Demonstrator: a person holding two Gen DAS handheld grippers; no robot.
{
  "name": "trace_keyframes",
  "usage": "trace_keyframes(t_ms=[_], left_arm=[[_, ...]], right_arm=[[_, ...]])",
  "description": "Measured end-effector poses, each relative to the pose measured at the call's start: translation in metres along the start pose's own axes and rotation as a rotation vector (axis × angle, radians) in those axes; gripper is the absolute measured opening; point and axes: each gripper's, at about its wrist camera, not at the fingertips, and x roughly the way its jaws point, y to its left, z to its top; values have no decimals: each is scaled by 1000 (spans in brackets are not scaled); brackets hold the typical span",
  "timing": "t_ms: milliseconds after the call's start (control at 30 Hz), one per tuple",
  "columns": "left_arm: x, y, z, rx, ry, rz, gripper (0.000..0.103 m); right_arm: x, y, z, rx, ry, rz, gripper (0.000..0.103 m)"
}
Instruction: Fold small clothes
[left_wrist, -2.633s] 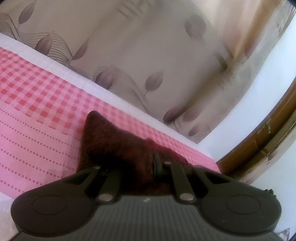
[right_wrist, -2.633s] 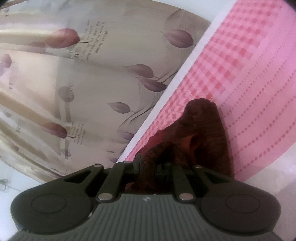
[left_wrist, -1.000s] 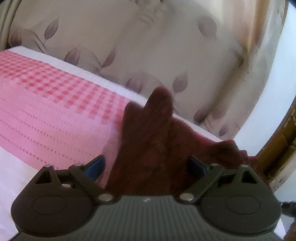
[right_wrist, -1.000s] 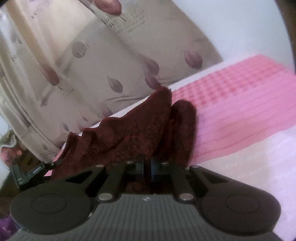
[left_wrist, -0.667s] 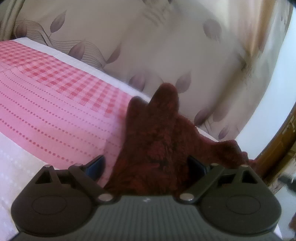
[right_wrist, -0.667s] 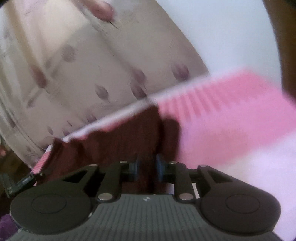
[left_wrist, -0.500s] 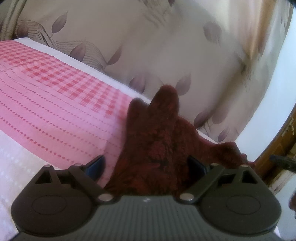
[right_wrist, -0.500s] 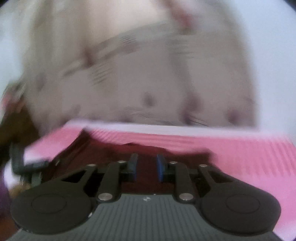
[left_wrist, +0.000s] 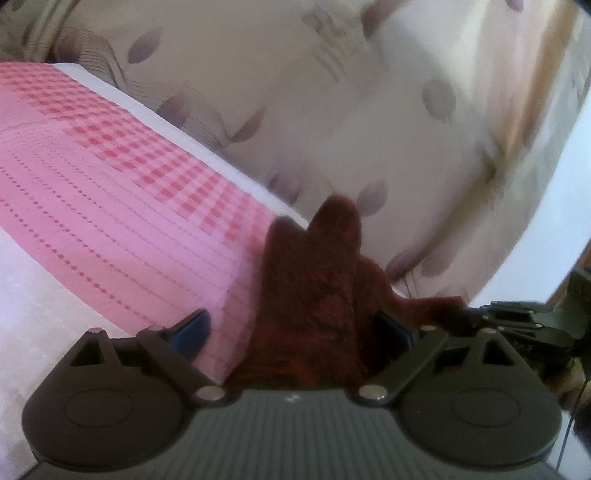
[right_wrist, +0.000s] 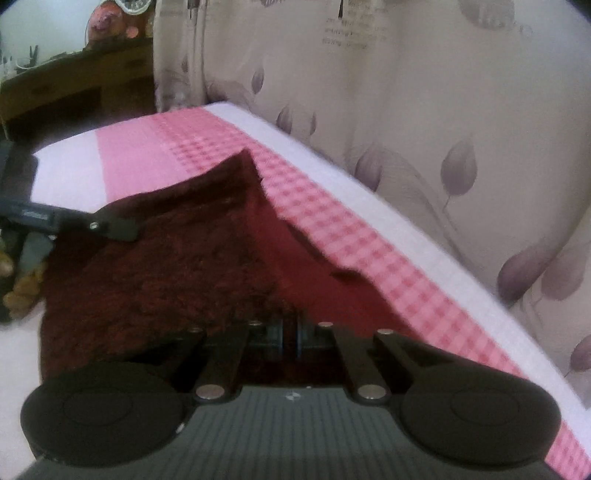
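Note:
A dark maroon fuzzy cloth (left_wrist: 314, 291) lies on the pink checked bedspread (left_wrist: 110, 206). In the left wrist view my left gripper (left_wrist: 295, 328) is open, its jaws wide apart on either side of the cloth. In the right wrist view my right gripper (right_wrist: 290, 334) is shut on the near edge of the cloth (right_wrist: 177, 266), which spreads away in a rough triangle with one corner peaked up. The left gripper's fingers (right_wrist: 114, 227) show at the cloth's left edge, and the right gripper shows at the far right of the left wrist view (left_wrist: 517, 317).
A beige curtain with purple leaf print (right_wrist: 424, 110) hangs right behind the bed's far edge. A white band (right_wrist: 369, 206) borders the bedspread there. A wooden dresser (right_wrist: 74, 81) stands beyond the bed's left end. A white wall (left_wrist: 569, 184) lies to the right.
My left gripper has opened and let go of the cloth. My right gripper swung round with the cloth's edge, and the cloth now lies spread flatter on the bed.

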Motion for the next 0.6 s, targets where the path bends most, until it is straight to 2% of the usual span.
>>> trace_keyframes(t_ms=[100,167,300,367,467,600], left_arm=[[-4,4,1,-26,-25,13,95],[-4,3,1,-22,-24,16,95],[-9,1,2,-21,-35,37,95],[-18,-3,4,7,-69,27,96],[-31,-19,11,66,-108,-9,96],[-27,-54,26,168,-76,-64,95]], right_arm=[[4,-8,2,52,-79,-77,8],[15,-16,-4,124,-110,-75,8],[51,-10,-28,127,-35,-107,13],[56,-5,-32,124,-43,-119,25],[42,-14,-31,191,-95,-94,32],[7,-39,-29,347,-232,-39,36]])
